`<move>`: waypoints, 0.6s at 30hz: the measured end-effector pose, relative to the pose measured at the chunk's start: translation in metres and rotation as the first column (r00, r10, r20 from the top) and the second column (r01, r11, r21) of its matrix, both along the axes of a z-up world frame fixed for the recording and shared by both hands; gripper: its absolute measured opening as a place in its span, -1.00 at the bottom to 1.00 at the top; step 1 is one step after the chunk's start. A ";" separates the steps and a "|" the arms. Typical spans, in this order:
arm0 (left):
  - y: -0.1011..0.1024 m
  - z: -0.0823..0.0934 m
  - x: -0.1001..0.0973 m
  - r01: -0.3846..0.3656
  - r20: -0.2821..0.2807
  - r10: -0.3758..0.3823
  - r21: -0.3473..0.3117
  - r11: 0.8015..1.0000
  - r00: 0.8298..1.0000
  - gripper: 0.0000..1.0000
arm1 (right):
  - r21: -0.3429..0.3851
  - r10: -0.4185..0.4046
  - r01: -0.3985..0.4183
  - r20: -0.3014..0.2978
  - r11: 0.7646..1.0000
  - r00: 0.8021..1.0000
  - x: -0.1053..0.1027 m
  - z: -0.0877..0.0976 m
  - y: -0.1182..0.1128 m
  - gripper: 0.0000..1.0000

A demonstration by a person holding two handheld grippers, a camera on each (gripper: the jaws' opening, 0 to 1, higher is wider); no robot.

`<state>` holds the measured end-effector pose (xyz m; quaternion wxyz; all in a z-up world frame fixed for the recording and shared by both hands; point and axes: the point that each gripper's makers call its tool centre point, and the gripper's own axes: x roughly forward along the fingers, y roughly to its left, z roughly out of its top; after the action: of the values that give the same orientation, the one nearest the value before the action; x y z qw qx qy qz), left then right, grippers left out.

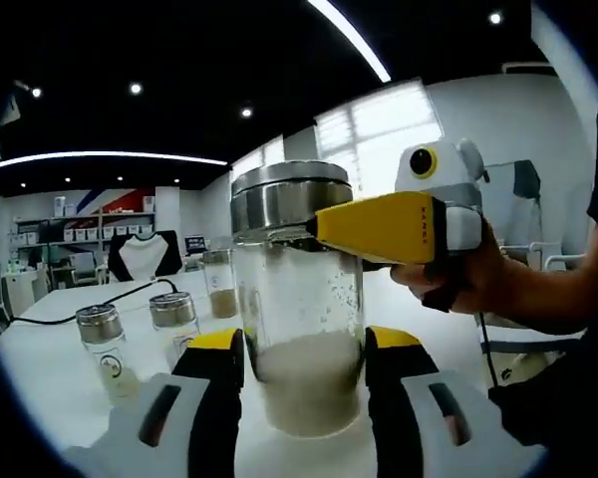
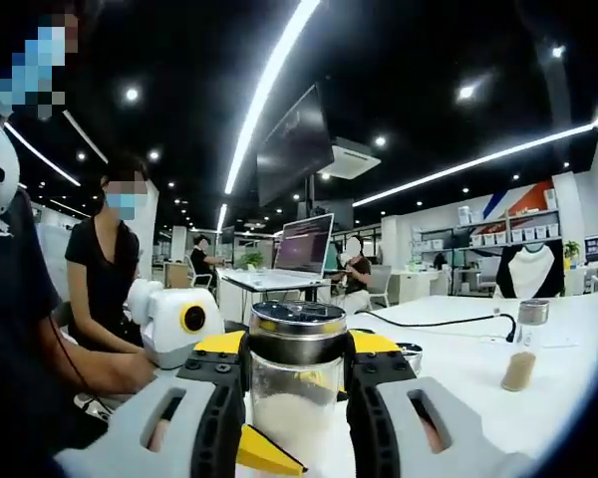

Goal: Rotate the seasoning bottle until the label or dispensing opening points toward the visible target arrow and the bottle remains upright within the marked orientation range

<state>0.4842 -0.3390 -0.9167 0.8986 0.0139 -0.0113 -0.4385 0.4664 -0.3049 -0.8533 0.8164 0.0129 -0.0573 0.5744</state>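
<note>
A glass seasoning bottle (image 1: 304, 299) with white granules at its bottom stands upright on the white table (image 1: 50, 383). My left gripper (image 1: 304, 349) is shut on the bottle's lower body, one yellow-and-black jaw on each side. In the left gripper view my right gripper (image 1: 324, 231) reaches in from the right, held by a hand, and clamps the steel lid (image 1: 289, 194). In the right gripper view my right gripper (image 2: 297, 351) is shut on that lid (image 2: 299, 334), above the glass (image 2: 294, 403). A yellow jaw of the left gripper (image 2: 267, 450) shows below.
Three smaller steel-capped bottles (image 1: 102, 339) (image 1: 174, 317) (image 1: 219, 284) stand behind and to the left, beside a black cable (image 1: 130, 292). Another small bottle (image 2: 523, 354) with brown contents stands on the table (image 2: 458, 373) to the right. People stand and sit at the left and behind.
</note>
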 end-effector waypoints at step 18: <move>0.005 -0.009 0.019 -0.290 0.026 0.289 0.107 0.951 0.957 -0.10 | 0.088 -0.351 0.362 -0.122 0.928 0.929 0.027 -0.007 -0.004 -0.22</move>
<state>0.5030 -0.3341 -0.9261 0.9510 0.0668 0.0105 -0.3019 0.4933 -0.3087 -0.8606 0.9072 0.0766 -0.0474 0.4110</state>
